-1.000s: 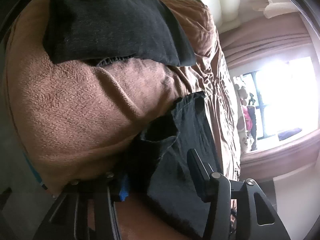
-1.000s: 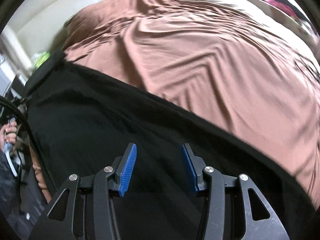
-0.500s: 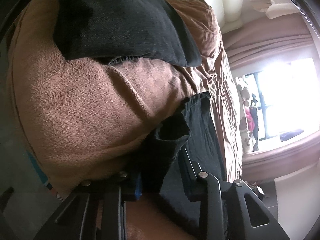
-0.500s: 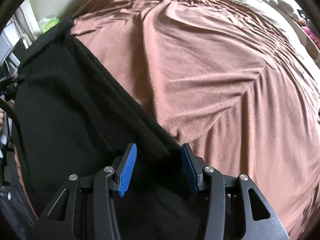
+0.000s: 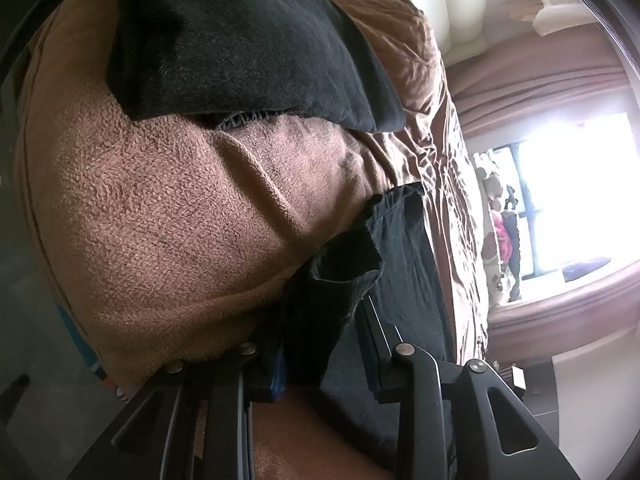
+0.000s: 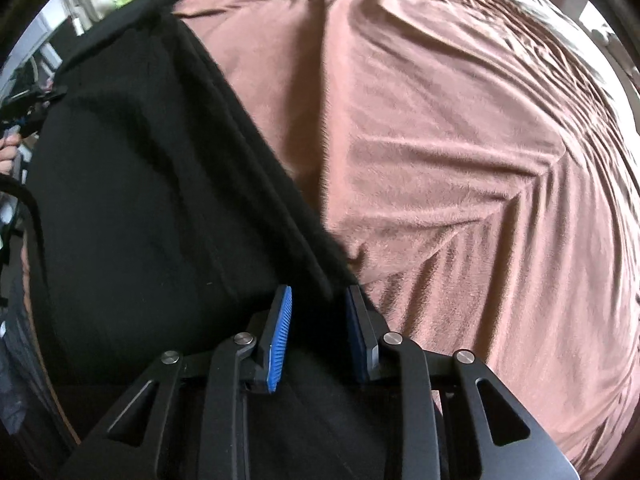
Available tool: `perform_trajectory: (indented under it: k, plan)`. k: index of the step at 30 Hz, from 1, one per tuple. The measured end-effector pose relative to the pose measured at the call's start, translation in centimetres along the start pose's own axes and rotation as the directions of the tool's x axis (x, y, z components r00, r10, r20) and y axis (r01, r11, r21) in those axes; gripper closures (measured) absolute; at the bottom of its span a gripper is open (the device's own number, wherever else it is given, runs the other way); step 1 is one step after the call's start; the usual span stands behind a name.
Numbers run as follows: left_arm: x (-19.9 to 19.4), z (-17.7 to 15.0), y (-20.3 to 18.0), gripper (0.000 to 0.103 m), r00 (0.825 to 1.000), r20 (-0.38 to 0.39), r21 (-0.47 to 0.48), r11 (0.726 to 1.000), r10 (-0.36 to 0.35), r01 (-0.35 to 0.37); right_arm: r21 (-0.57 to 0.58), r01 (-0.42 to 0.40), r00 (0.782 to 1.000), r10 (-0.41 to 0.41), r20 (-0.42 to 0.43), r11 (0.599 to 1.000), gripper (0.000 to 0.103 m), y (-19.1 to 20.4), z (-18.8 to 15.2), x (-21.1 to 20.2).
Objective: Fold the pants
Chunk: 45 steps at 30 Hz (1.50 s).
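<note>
The pants (image 6: 152,184) lay on the bed (image 6: 460,140), long axis running up and left from the right claw (image 6: 318,312); that claw stood part open astride their near edge; the left claw (image 5: 324,344) seemingly pinched a cuff (image 5: 344,272), the pants trailing beyond it.

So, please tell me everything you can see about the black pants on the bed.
The black pants look like soft, matte knit cloth with a stitched hem. They lie stretched over the brown blanket. One bunched end sits between the fingers of the left gripper, which appear closed on it. A long folded edge runs to the right gripper, whose blue pads straddle it with a visible gap.
</note>
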State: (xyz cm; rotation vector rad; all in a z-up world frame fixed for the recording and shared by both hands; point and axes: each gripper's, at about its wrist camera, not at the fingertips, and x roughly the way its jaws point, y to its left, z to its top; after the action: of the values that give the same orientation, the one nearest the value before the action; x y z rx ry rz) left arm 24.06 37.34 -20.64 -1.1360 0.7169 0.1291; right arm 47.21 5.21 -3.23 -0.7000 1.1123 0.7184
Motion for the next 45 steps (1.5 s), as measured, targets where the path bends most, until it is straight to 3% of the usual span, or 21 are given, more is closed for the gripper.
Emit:
perform_trajectory:
  k: [2,4,6,13,17,20,21,22,23,33,35,39,45]
  plan:
    - [0.0,0.0,0.0,0.070,1.000,-0.001,0.000,1.000,0.000,0.000,0.012,0.001,1.000,-0.001,0.007,1.000,0.080,0.0,0.2,0.3]
    - [0.0,0.0,0.0,0.070,1.000,0.000,-0.001,1.000,0.001,-0.001,0.001,-0.006,1.000,0.006,0.010,1.000,0.100,0.3,0.2,0.5]
    - [0.0,0.0,0.0,0.070,1.000,-0.001,-0.001,1.000,0.002,-0.002,-0.031,0.039,0.999,-0.039,0.002,0.999,0.103,1.2,0.2,0.5]
    - [0.1,-0.2,-0.7,0.070,1.000,-0.009,0.014,1.000,0.019,-0.019,-0.046,0.163,0.985,-0.160,0.062,0.986,0.103,2.6,0.6,-2.0]
    - [0.8,-0.7,-0.7,0.070,0.999,-0.034,-0.012,1.000,-0.018,0.018,-0.027,0.196,0.980,-0.194,0.048,0.980,0.103,2.5,0.9,-1.0]
    - [1.2,-0.9,-1.2,0.070,1.000,-0.028,0.012,1.000,0.008,-0.008,-0.004,0.223,0.975,-0.223,0.024,0.975,0.103,2.5,1.2,0.7]
    - [1.3,-0.8,-1.2,0.072,1.000,-0.026,0.007,1.000,0.014,-0.014,0.003,0.231,0.973,-0.231,0.015,0.973,0.103,2.6,1.2,1.4]
    - [1.4,-0.6,-1.0,0.086,0.999,-0.018,-0.006,0.999,0.032,-0.032,0.008,0.239,0.971,-0.239,0.012,0.971,0.103,2.7,1.2,1.9]
    - [1.5,-0.4,-0.8,0.092,0.999,-0.020,-0.011,0.999,0.035,-0.035,0.018,0.244,0.970,-0.244,0.014,0.970,0.103,2.6,1.1,2.2]
    - [0.2,1.1,-3.0,0.098,0.999,0.031,0.021,0.999,-0.038,0.037,0.166,0.272,0.956,-0.286,0.066,0.948,0.103,2.4,0.8,0.7]
    - [-0.1,1.6,-4.1,0.098,0.997,0.032,0.039,0.997,-0.068,0.066,0.214,0.318,0.937,-0.340,0.077,0.924,0.101,1.8,0.3,-0.2]
    - [-0.3,2.2,-6.1,0.098,0.992,0.027,0.069,0.990,-0.125,0.122,0.351,0.215,0.955,-0.272,0.120,0.911,0.100,0.3,-1.8,-3.2]
    - [-0.5,2.9,-9.0,0.098,0.982,0.020,0.099,0.978,-0.185,0.183,0.448,0.161,0.954,-0.254,0.158,0.879,0.100,-0.1,-6.0,-6.7]
